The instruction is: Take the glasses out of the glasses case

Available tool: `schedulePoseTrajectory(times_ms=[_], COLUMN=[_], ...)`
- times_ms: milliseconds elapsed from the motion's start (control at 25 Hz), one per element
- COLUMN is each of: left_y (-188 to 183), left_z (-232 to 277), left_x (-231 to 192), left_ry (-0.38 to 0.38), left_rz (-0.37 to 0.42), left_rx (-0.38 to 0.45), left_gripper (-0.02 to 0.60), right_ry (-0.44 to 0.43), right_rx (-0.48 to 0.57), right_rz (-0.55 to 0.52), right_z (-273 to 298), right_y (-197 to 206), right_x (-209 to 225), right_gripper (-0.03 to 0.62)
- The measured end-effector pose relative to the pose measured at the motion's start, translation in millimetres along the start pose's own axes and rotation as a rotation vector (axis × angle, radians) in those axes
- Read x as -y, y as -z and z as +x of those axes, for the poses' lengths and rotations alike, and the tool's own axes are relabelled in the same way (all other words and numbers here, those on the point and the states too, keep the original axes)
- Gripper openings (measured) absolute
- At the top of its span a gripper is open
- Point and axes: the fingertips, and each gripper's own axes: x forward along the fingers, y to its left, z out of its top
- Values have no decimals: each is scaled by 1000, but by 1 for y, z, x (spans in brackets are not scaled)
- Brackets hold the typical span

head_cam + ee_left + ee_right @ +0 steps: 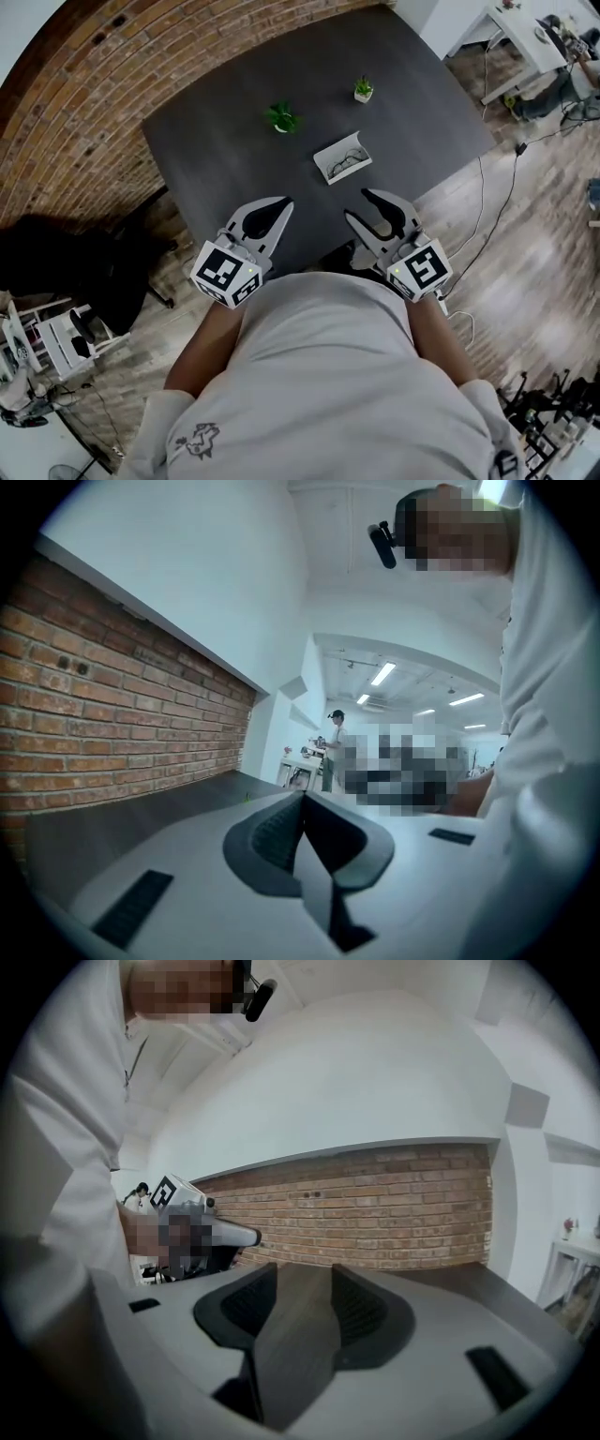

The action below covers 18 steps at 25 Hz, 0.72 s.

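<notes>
1. Jaws on left gripper (302, 797): clenched, the dark ribbed pads meet along one line in the left gripper view, and I see nothing between them.
2. Right gripper (303, 1269): jaws released, with a narrow gap. Only dark table (298, 1335) shows through it, so this one is empty.
3. In the head view I have the left gripper (284, 202) and the right gripper (358, 204) side by side over the near edge of the table (216, 159). They sit just in front of the person's torso, apart from each other, tips pointing far.
4. The marker cubes face up at the camera, one on each gripper.
5. Glasses case (342, 157): white, flat on the table, beyond the gripper tips and a bit right of centre. It is nearer the right gripper and touches neither.
6. Glasses (345, 163): dark frames lying in the case. I can't make out the lid from here.
7. Far side of the table: a leafy green plant (281, 117) left of the case, and a small potted plant (363, 89) beyond the case. Both stand apart from it.
8. Brick wall (84, 103) curves round the left and far side of the table. Wooden floor (525, 234) is on the right, with a cable (511, 187) trailing across it.
9. The right gripper view catches the other gripper's white body and marker cube off to its left, partly under a mosaic patch.
</notes>
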Motion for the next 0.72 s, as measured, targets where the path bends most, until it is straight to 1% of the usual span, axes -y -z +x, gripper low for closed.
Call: schedulePoseTrajectory(times_ms=[160,400,640,720], left_y=[-5,-5,2,6], left_z=[21,46,69,72], left_x=[4,11,6,4], left_ry=[-67,-153,-218,-234], left_rz=[-3,-2,-14,-19], left_rx=[11,1,-22,-33], left_gripper=[11,11,11,11], right_ry=[-78,-190,-293,-322], right_rx=[-2,-27,-109,-139], right_rz=[-30,-33,-35,-53], right_z=[0,0,10,17], right_y=[-2,8,36,46], right_x=[27,59,84,87], right_gripper=[189,189,189,189])
